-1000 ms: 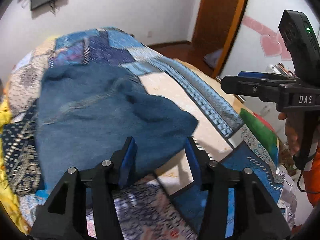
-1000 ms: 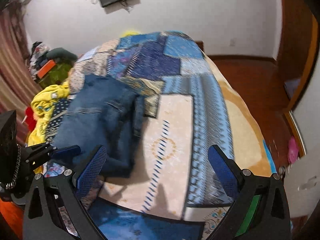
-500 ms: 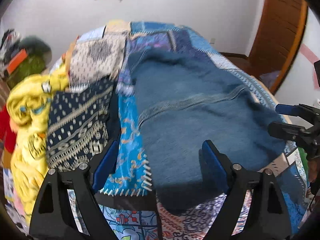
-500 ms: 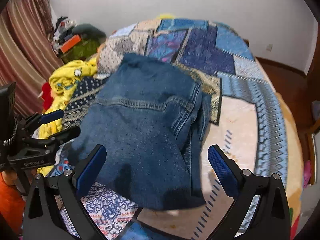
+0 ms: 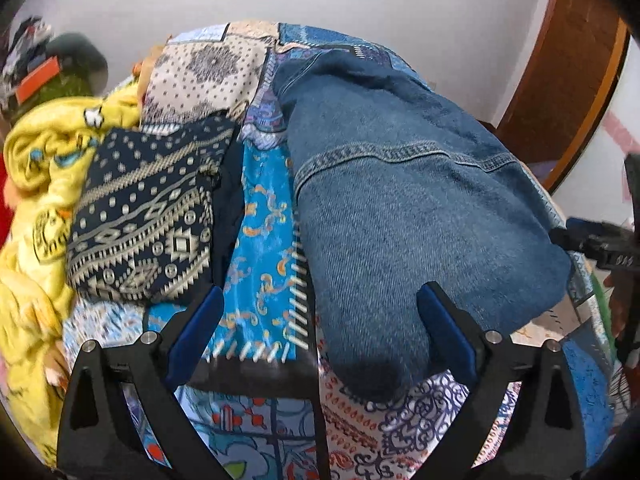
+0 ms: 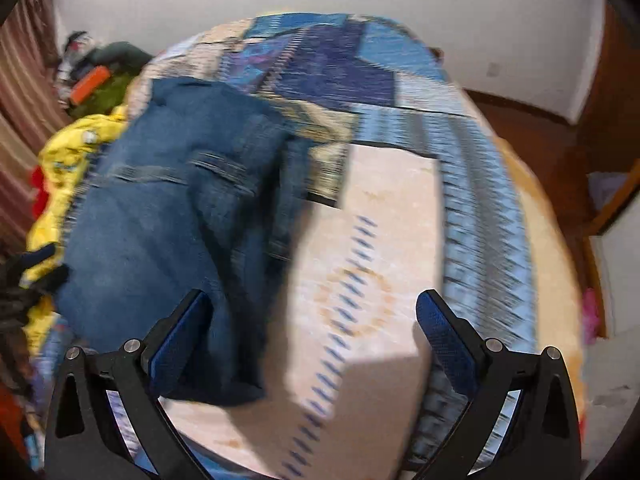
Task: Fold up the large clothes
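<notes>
Viewing the folded jeans (image 5: 400, 208) at frame centre on the bed (image 5: 264, 264), we judge them heavy and limp, best pinched at a corner, the left gripper (image 5: 316, 320), just opened, and right gripper (image 6: 312, 336) both wide and empty.

Right wrist view: motion blur smears the whole frame; seams on the denim garment (image 6: 168, 216) and the bedspread (image 6: 392, 240) pattern cannot be resolved. The left tongs (image 6: 38, 268) are cut off at the left edge. Left wrist view: the right tongs (image 5: 596, 240) are cut by the right edge, fingertips hidden behind denim. The yellow cloth (image 5: 36, 184) runs out of frame at left.
</notes>
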Available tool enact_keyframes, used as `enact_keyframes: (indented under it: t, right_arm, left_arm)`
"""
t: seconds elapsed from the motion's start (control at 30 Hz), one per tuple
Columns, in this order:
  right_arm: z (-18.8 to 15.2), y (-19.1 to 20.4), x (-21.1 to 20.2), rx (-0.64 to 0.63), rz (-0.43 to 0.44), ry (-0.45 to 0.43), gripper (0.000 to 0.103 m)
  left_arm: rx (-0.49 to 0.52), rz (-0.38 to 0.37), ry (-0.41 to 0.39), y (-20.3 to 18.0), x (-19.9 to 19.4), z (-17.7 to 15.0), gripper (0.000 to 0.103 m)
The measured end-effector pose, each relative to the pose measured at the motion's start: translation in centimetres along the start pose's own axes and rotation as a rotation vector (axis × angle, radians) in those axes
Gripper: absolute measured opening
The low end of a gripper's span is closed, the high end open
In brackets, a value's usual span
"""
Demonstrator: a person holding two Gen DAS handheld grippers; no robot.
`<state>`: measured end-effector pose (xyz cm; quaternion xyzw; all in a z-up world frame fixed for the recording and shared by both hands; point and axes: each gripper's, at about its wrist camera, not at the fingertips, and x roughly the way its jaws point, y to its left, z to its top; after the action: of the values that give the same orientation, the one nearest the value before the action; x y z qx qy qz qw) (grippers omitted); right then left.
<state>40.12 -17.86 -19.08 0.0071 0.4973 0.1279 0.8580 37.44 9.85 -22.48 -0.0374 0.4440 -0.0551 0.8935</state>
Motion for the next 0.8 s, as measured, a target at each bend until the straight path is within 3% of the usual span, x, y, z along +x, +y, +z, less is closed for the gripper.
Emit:
enact_keyframes:
  t: [0.13, 0.2, 0.33, 0.53, 0.63, 0.8]
  right_arm:
    - [-0.8, -1.5, -0.5, 0.022, -0.091, 0.059, 0.101]
    - [-1.1, -1.8, -1.9, 0.015, -0.071, 0.037, 0.101]
    - [-0.2, -1.4, -5.0, 0.014, -0.028, -0.038, 0.103]
    - [2.6, 0.8, -7.1, 0.032, 0.108, -0.128, 0.103]
    - [3.9, 1.9, -5.8, 0.027, 0.186, -0.123, 0.103]
    - [5.4, 2.8, -1.1, 0.031, 0.303, -0.015, 0.103]
  left_arm:
    - [-0.026, 0.012, 0.020, 0.8, -0.9, -0.4, 0.098]
    - [-0.008, 0.016, 0.036, 0.8, -1.5, -0.2, 0.098]
    - [0.051, 0.109, 0.005, 0.5, -3.1, 0.9, 0.098]
    - [0.063, 0.118, -0.063, 0.7, -4.5, 4.5, 0.098]
    - [0.052, 0.082, -0.050, 0.8, -3.8, 6.1, 0.099]
    - [-0.027, -0.090, 0.071, 1.5, 0.9, 8.2, 0.099]
